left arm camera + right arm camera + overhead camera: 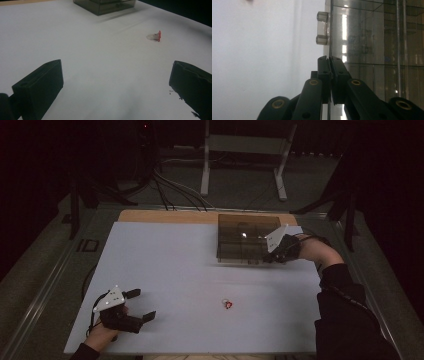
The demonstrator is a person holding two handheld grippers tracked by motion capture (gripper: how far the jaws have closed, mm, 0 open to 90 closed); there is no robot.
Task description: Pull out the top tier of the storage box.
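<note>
2 grippers work over a white table (190, 270). Toward the far right of the table sits a smoky transparent box (246, 240) with inner compartments, its lid raised slightly at the near edge as far as the high view lets me tell. The right gripper (269, 257) is at the box's near right corner, with the person's right hand (290, 247) behind it and a dark sleeve (345, 310) running down to the near right edge. In the right gripper view, its fingers (325, 72) are pressed together on a thin clear edge of the box lid (331, 32), which runs straight up between them. Just beyond the fingers, a small clear latch (322, 31) sticks out from that edge on the table side. Through the tinted plastic, the dividing walls show faintly; I cannot tell what the compartments hold.

The left gripper (141, 305) rests at the near left of the table, held in the person's left hand (102, 332), well apart from the box. Its fingers (40, 87) stand wide apart with only bare table between them.

1 small red and clear object (228, 305) lies on the table near the middle, nearer the near edge, between the 2 grippers and touching neither. In the left gripper view, it lies far ahead to the right, and the box stands at the far edge.
</note>
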